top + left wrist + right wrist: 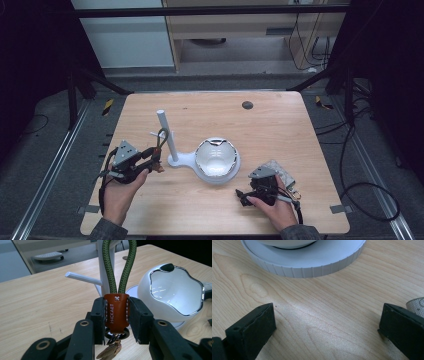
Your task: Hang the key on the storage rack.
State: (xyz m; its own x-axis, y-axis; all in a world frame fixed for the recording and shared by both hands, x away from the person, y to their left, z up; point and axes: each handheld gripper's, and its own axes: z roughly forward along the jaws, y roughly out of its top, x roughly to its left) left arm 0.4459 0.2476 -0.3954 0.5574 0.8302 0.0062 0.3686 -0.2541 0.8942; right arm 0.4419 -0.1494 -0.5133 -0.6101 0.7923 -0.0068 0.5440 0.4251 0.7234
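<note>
Keychain (pixel 116 312) hangs pinched by its leather tab in the left claw (pixel 116 315), right claw (pixel 324 322) gaping empty; next, loop its cord over the stand's peg (pixel 83 278).

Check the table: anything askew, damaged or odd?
Nothing stands out. The white stand is upright with its bowl level and intact. The left hand-held gripper grips the keychain squarely by its brown leather tab, green loop up. The right hand-held gripper is open over bare table.
</note>
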